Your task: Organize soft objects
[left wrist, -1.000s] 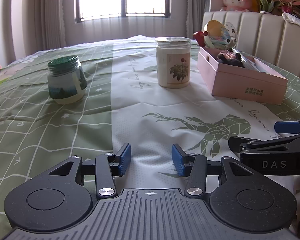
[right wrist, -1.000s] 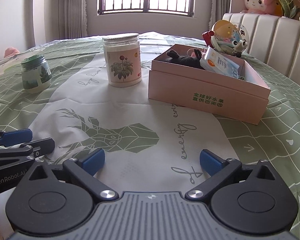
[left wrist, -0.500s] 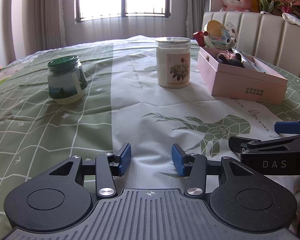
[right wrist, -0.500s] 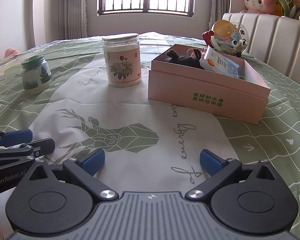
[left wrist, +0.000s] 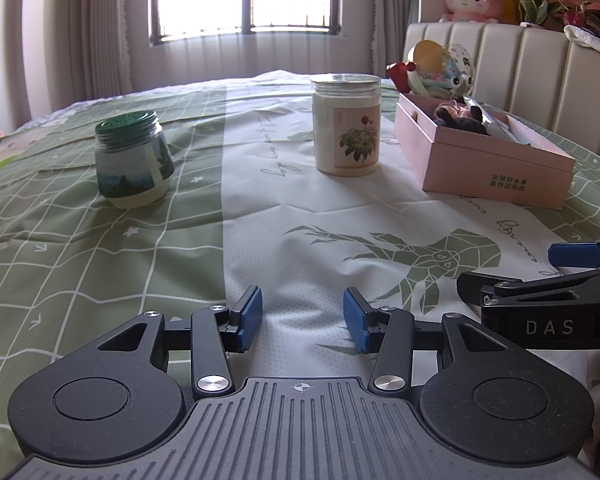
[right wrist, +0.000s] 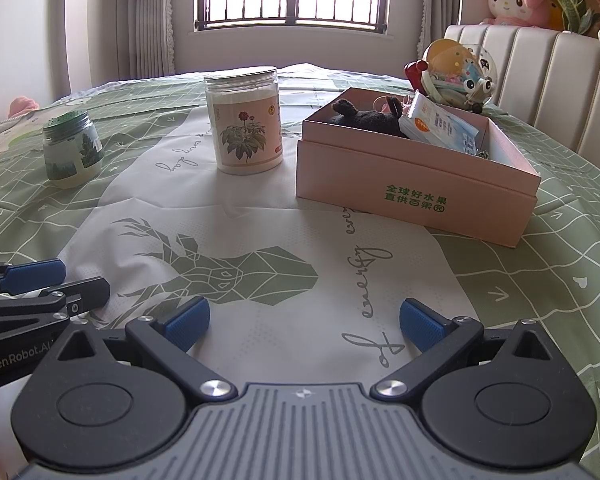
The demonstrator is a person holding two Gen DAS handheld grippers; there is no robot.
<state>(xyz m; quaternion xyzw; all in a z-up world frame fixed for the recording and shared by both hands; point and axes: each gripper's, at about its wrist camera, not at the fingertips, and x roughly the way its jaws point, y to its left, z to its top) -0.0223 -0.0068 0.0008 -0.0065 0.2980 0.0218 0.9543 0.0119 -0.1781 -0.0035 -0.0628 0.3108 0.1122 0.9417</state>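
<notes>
Nothing has moved since the earlier frames: both tongs sit where they were, same tilt, same gaps. Your left tongs (left wrist: 302, 318) are about half open w/ nothing between the pads, just bedsheet. Your right tongs (right wrist: 303, 322) are spread wider, also empty.

The soft thing to sort, a dark plush toy (right wrist: 366, 117), lies in the pink box (right wrist: 414, 186) toward the bed's far right side, near the headboard (right wrist: 540, 76). It's at the box's far-left inside corner, touching a white-and-blue packet (right wrist: 440, 125) on its right. From the right tongs it's ahead and slightly right; from the left tongs it's well off to the right, so I'd say your right hand is nearer and has the straighter line in.

The toy's long axis seems to run roughly along the box's far wall, left to right, ears or limbs poking up at the left end; can't tell which end is the head. The flower-label jar (right wrist: 244, 120) stands just left of the box and the green-lid jar (right wrist: 71, 148) sits toward the bed's left edge, both out of the path.
</notes>
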